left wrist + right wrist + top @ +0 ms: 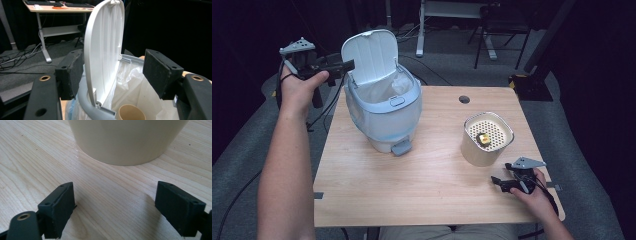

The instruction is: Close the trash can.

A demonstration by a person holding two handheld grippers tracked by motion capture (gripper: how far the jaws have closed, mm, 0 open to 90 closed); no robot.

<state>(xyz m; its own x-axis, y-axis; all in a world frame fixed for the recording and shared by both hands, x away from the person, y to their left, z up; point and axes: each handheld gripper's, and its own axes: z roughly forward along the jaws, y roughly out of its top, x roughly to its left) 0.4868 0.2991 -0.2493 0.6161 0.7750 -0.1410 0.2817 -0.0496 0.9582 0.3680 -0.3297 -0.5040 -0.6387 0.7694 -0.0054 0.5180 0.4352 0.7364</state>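
Pedal bin (384, 112) at the far left of the counter (412, 185), lid (371, 55) swung up and standing open. Left tongs (344, 66) raised at the lid's edge, spread wide — in the left gripper view the lid (105, 50) stands between the two pads, nothing pinched; probably there to steady or shut it. Inside the bin a clear liner (132, 82) and a brown paper cup (131, 113) low down, apparently thrown away. Right of the bin, well apart, a cream container (486, 140) with a perforated top and a small yellow-and-black item (484, 139) on it. Right tongs (498, 183) low on the counter just in front of that container (127, 140), spread and empty — likely lined up for its wall.
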